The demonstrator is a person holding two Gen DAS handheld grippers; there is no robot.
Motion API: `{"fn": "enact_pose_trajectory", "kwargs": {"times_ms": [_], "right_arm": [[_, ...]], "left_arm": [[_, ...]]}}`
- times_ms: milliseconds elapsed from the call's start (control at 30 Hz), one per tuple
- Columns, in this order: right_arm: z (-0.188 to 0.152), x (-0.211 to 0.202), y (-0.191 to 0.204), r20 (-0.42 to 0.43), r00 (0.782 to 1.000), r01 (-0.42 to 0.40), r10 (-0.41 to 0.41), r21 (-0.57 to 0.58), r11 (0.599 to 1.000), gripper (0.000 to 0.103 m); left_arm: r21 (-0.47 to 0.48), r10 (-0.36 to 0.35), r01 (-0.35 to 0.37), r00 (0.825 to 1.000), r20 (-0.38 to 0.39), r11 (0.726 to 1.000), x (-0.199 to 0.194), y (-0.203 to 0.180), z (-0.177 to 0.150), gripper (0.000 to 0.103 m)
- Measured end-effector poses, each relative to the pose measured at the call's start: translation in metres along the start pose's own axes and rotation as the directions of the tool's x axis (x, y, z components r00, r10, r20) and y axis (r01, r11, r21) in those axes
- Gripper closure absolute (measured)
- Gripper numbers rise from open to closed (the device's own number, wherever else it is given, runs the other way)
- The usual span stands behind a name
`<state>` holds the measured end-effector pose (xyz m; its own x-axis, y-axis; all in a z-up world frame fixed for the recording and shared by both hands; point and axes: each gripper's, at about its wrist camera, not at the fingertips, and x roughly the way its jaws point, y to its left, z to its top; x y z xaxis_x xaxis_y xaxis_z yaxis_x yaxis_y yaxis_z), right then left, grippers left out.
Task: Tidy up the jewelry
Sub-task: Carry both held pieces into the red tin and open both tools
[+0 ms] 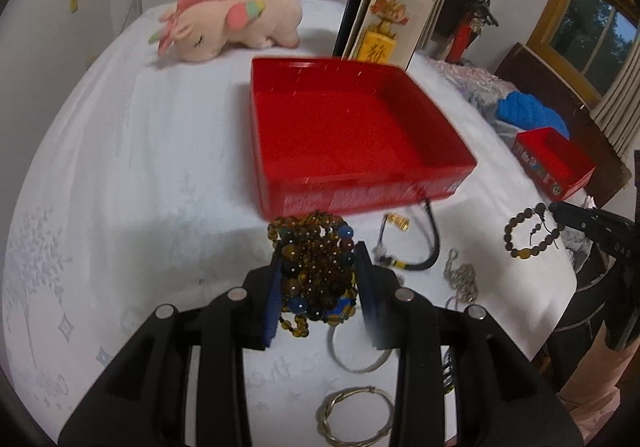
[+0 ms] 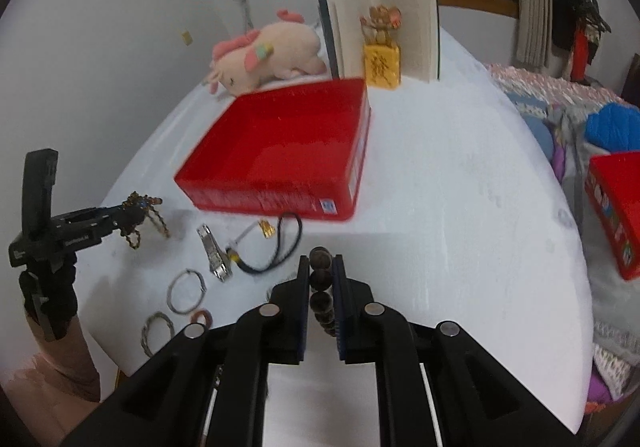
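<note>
- A tangled bead necklace (image 1: pixel 316 271) is being clenched by the left gripper (image 1: pixel 318 283); a dark bead bracelet (image 2: pixel 322 287) by the right gripper (image 2: pixel 322 287).
- Both are best being carried well above the red tray (image 1: pixel 360 175) rim.

From my left wrist view, the lower loops of the amber bead bundle (image 1: pixel 316 271) are hidden behind the left gripper (image 1: pixel 318 259) fingers. The plain bangle (image 1: pixel 358 353) is partly covered by the right-hand finger, and the twisted bangle (image 1: pixel 354 415) is cut off at the bottom edge. In my right wrist view, the dark bead bracelet (image 2: pixel 322 289) shows only a column of beads between the right gripper (image 2: pixel 322 267) pads; the rest is concealed. The red tray (image 2: pixel 280 151) label print is too blurred to read.
</note>
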<state>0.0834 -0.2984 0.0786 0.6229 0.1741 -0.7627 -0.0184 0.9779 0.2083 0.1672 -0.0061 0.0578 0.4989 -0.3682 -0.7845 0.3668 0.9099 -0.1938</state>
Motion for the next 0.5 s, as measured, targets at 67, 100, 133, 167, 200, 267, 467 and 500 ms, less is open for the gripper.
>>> {"fn": "enact_pose_trajectory", "kwargs": {"times_ms": [67, 100, 133, 167, 200, 267, 467, 500], "right_arm": [[0.009, -0.002, 0.003, 0.008, 1.0, -0.011, 0.011, -0.009, 1.0, 0.092], [0.016, -0.002, 0.005, 0.014, 1.0, -0.016, 0.016, -0.016, 1.0, 0.092], [0.024, -0.003, 0.007, 0.02, 1.0, -0.02, 0.021, -0.023, 1.0, 0.092], [0.032, -0.003, 0.009, 0.025, 0.999, -0.028, 0.029, -0.032, 0.999, 0.092], [0.038, -0.002, 0.012, 0.028, 0.999, -0.033, 0.034, -0.038, 0.999, 0.092], [0.055, 0.003, 0.014, 0.034, 0.998, -0.044, 0.045, -0.043, 0.998, 0.092], [0.101, 0.037, 0.021, 0.027, 0.996, -0.086, 0.087, -0.055, 0.995, 0.092], [0.108, 0.044, 0.023, 0.022, 0.996, -0.091, 0.092, -0.056, 0.994, 0.092]], "left_arm": [[0.007, -0.004, 0.003, 1.0, 0.016, 1.0, -0.005, -0.003, 0.01, 0.071], [0.012, -0.004, 0.004, 1.0, 0.026, 1.0, -0.007, -0.004, 0.016, 0.071], [0.013, -0.006, 0.005, 0.999, 0.032, 1.0, -0.009, -0.005, 0.02, 0.071], [0.015, -0.007, 0.007, 0.999, 0.038, 1.0, -0.011, -0.007, 0.025, 0.071], [0.02, -0.009, 0.008, 0.999, 0.046, 1.0, -0.013, -0.009, 0.031, 0.071], [0.029, -0.01, 0.008, 0.998, 0.064, 1.0, -0.015, -0.012, 0.045, 0.071], [0.036, -0.001, 0.0, 0.999, 0.052, 0.999, 0.004, -0.015, 0.084, 0.071], [0.034, 0.0, -0.001, 0.999, 0.043, 0.999, 0.011, -0.015, 0.09, 0.071]]}}
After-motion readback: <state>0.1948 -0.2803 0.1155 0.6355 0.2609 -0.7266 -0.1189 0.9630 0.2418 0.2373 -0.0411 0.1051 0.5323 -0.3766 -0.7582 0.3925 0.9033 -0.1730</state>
